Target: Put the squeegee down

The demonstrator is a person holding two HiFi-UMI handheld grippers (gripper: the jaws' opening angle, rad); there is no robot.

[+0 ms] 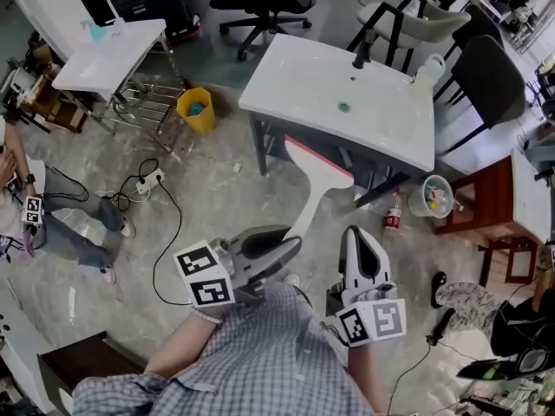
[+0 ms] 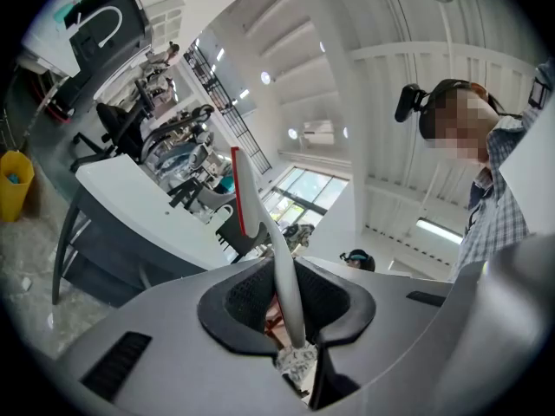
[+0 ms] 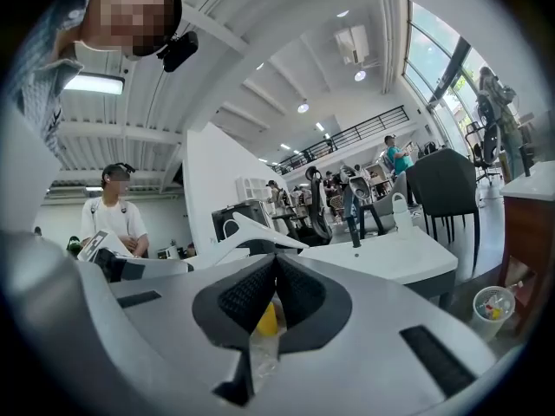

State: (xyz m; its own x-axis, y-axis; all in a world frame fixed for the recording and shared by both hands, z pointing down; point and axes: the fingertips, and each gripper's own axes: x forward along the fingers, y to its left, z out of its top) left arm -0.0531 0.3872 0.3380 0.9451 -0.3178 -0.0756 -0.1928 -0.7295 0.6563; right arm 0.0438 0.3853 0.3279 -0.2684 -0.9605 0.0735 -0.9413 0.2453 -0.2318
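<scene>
Squeegee is up in the air, not yet set down; white plastic w/ a red rubber lip along the blade; the blade end sits just in front of the near edge of the white sink counter, above the bare floor; the handle slopes back and down toward the person.

Left gripper is clamped on the low end of that handle; in the left gripper view the squeegee runs up between the two dark pads, both pressing on it, blade standing on edge beyond.

Handling, as a guess: light; stiff handle and blade bar, soft flexy lip; smooth plastic, so prob. slippery; gripped near the tail w/ the wide blade far out, it could swivel in the pads if swung fast. Best hold is the handle, nearer mid-length for balance; never the rubber lip. Not fragile; a gentle lay-down on the counter top, blade flat, should do, then let go.

Right gripper is beside the left one, apart from the squeegee; its pads are pressed together w/ nothing between them in the right gripper view; spare for now.

Yellow bucket stands on the floor left of the counter, well clear.
</scene>
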